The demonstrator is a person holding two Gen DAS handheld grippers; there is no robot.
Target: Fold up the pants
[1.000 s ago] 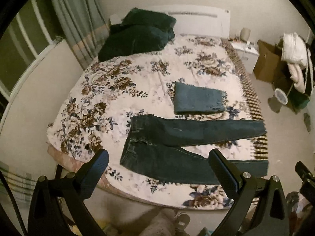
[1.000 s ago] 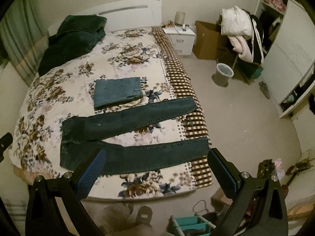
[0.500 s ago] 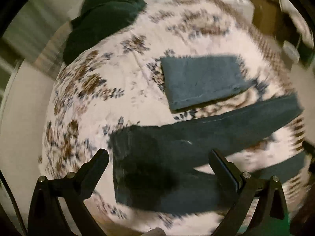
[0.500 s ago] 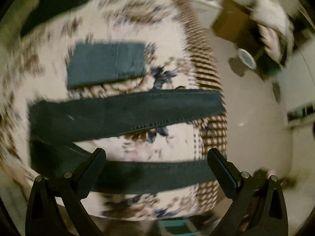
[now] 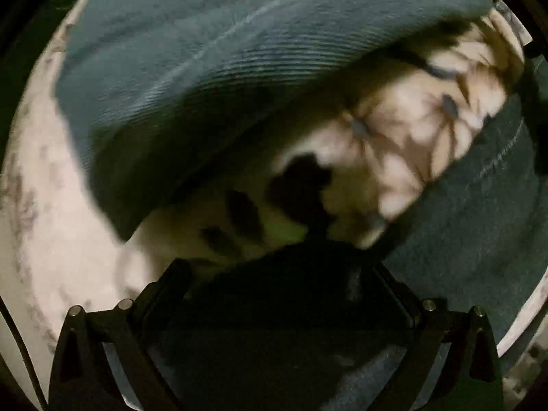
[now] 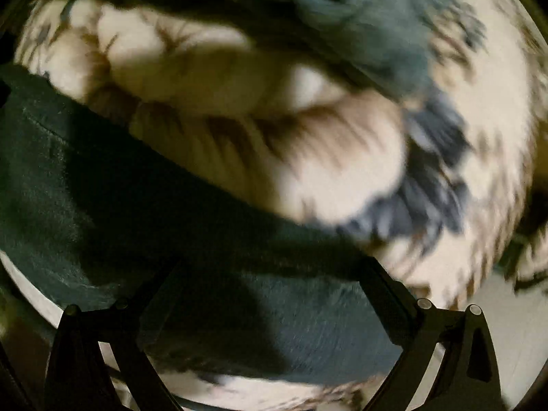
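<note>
1. Floral bedspread (image 5: 404, 144), cream with brown and blue blooms, filling the background of both blurred close views; ahead of the left gripper and also ahead and to the right of the right gripper (image 6: 496, 137).
2. Dark pants (image 6: 102, 205) spread on the bedspread. In the right wrist view, one dark denim leg running from the left edge down between the fingers. In the left wrist view, dark denim (image 5: 479, 222) to the right of the fingers and reaching down under them.
3. Lighter blue folded garment (image 5: 205, 51), ribbed in look, lying beyond the pants across the top of the left wrist view; also seen blurred at the top of the right wrist view (image 6: 342, 0).
4. Left gripper (image 5: 277, 281) low over the pants, fingers spread wide apart, nothing clamped between them; dark shadow cast just ahead.
5. Right gripper (image 6: 274, 274) low over the pants leg, fingers likewise wide apart with denim lying between them, not pinched.
</note>
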